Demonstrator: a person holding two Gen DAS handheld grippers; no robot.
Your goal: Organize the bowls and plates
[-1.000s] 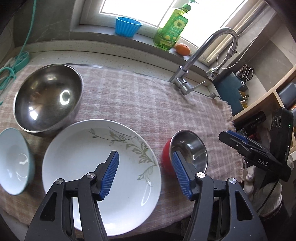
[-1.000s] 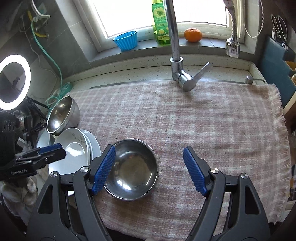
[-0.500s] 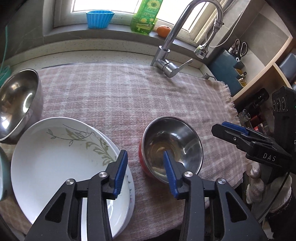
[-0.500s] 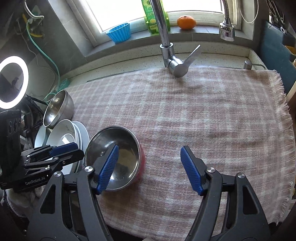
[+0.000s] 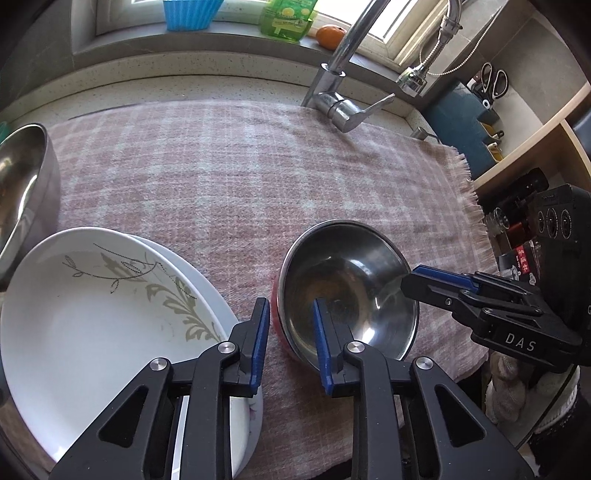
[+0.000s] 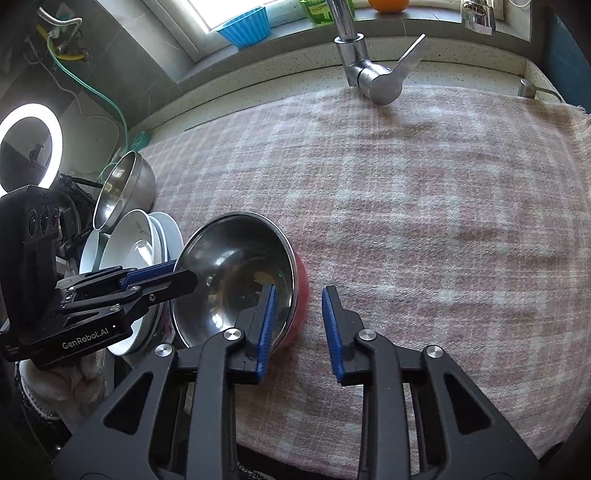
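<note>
A steel bowl with a red outside (image 5: 351, 291) (image 6: 236, 284) sits on the checked cloth. My left gripper (image 5: 288, 332) straddles its left rim, one finger inside and one outside, partly closed with a visible gap. My right gripper (image 6: 297, 325) straddles its right rim the same way. Neither clamps the rim that I can see. A stack of white plates with a leaf pattern (image 5: 110, 325) (image 6: 136, 251) lies left of the bowl. A large steel bowl (image 5: 22, 192) (image 6: 125, 188) stands further left.
The pink checked cloth (image 5: 240, 166) covers the counter. A faucet (image 5: 340, 99) stands at the back. On the sill are a blue cup (image 5: 192, 13), a green soap bottle (image 5: 288, 18) and an orange (image 5: 330, 35). Shelves stand at the right.
Both grippers have moved in onto the red-sided bowl's rim and narrowed their jaws. The left gripper shifted right, away from the plates.
</note>
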